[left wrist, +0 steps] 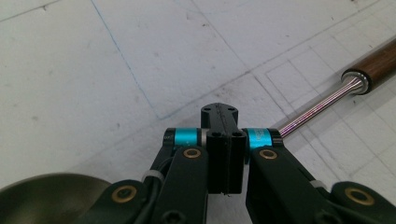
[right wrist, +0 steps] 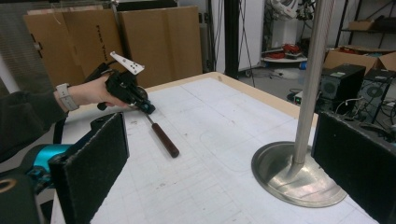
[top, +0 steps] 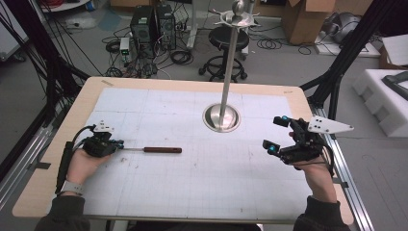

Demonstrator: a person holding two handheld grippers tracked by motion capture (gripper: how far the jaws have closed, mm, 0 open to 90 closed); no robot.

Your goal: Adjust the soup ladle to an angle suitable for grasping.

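The table (top: pixel 53 159) has a white gridded mat on it, and a metal stand (top: pixel 222 117) with a round base sits toward the far middle of the mat. Right gripper (top: pixel 277 134) hovers to the right of the stand, jaws wide apart, nothing between them. Left gripper (top: pixel 119 144) is well left of the stand, jaws clamped together on the thin metal shaft of the wood-handled tool (top: pixel 162 150), which lies flat on the mat, handle end pointing toward the stand's side.
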